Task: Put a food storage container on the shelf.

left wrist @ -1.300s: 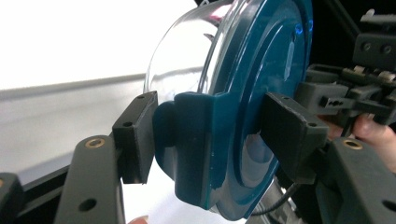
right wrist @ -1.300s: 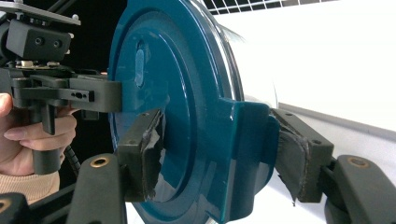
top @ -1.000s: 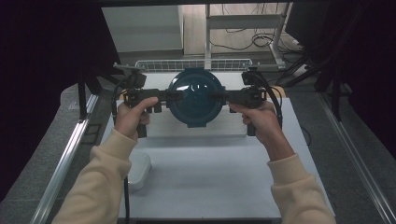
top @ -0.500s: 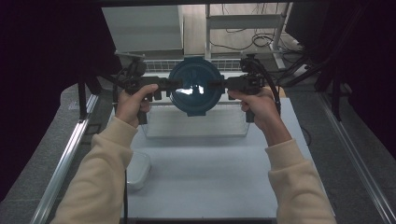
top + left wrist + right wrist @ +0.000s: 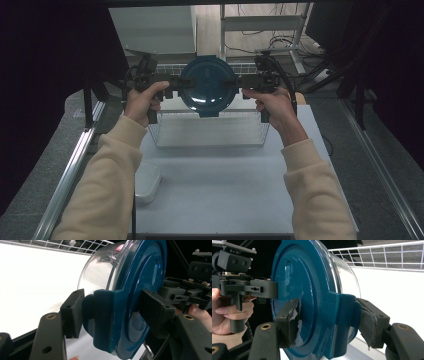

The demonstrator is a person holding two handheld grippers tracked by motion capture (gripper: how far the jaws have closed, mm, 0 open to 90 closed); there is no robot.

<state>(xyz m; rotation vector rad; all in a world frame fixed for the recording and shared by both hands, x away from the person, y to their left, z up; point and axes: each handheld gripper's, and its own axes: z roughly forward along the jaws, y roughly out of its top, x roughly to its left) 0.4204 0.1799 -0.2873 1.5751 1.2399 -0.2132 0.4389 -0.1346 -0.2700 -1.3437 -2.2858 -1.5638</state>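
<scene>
A: Where is the container [image 5: 208, 86]?

B: Up in the air over the far side of the wire basket [image 5: 210, 131], carried between both grippers. It is a clear round tub with a dark blue lid, and the lid faces up toward the high camera.

A: How is the left gripper [image 5: 176, 83] set?

B: Pinched on the container's left edge. In the left gripper view, one black jaw presses the blue latch tab on the tub side and the other lies against the lid face.

A: And the right gripper [image 5: 239, 81]?

B: Clamped on the opposite edge the same way. In the right gripper view its worn, torn pads [image 5: 293, 318] squeeze the lid and its tab from both sides.

A: The hands?

B: The left hand [image 5: 142, 101] and right hand [image 5: 274, 104] each grip a handle, level with the container, one on either side of it.

A: What else sits on the bench [image 5: 225, 200]?

B: The basket stands directly below the container. A small white box [image 5: 147, 182] lies well nearer the person than the container, toward the bench's left edge.
</scene>
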